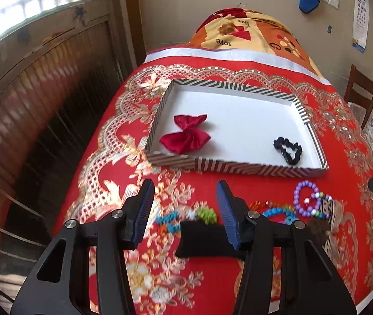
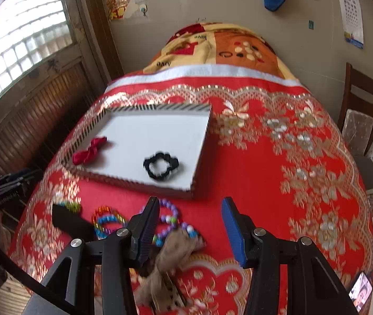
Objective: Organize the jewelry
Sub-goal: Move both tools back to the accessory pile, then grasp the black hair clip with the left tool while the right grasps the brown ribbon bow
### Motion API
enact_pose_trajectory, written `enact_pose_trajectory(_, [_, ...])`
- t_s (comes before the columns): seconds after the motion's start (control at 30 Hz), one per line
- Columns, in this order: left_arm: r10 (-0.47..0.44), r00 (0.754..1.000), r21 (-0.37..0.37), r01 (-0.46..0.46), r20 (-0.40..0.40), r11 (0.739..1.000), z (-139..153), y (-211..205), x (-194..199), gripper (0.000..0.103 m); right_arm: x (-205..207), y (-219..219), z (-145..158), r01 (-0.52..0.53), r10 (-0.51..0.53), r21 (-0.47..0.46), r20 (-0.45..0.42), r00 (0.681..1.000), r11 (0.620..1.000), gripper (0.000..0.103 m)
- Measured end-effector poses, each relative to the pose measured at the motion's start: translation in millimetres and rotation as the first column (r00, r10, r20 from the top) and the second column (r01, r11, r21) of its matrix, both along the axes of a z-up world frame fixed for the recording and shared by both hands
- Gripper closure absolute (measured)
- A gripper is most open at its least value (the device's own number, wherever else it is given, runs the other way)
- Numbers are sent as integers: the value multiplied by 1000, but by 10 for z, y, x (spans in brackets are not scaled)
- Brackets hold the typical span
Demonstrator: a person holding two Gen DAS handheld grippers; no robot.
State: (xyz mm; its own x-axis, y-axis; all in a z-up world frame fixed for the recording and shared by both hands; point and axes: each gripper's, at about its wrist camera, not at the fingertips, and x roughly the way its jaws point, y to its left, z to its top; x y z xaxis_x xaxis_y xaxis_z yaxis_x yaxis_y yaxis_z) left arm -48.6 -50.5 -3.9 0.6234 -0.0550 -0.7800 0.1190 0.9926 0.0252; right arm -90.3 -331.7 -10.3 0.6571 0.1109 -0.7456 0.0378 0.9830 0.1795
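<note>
A red satin bow (image 1: 185,137) and a black scrunchie (image 1: 288,150) are lying inside the shallow striped-rim white tray (image 1: 239,86). Just in front of this tray, the left gripper (image 1: 184,210) and the right gripper (image 2: 190,223) are both hovering wide open, holding nothing, above colourful bead bracelets (image 2: 109,220).

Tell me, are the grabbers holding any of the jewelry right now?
No, nothing is held. The left gripper and the right gripper both have their jaws wide apart above the red cloth, with the bead bracelets lying loose below.

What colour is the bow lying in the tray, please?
Red bow, clearest in the left wrist view.
</note>
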Motion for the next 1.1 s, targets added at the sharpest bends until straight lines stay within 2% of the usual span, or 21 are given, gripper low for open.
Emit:
enact_pose_trajectory(0.3, [59,996,-78,-64,-65,995,-137,230,-282,55,-284,46,-293,-76,82,72,-92,992,995,56])
enact_pose_trajectory(0.57, [85,988,-119,-100,-129,988,-269,376,-419,55,-316,202,-558,-116,131,100,-155,979,988,56])
enact_pose_trajectory(0.83, [51,978,-215,-94,-201,972,-406,369,-332,53,-249,300,-698,-123,143,115,-186,972,986,56])
enact_pose_trajectory(1.1, [11,971,-231,-68,-239,971,-552,286,-87,52,-180,306,-773,-99,124,130,-202,972,987,56])
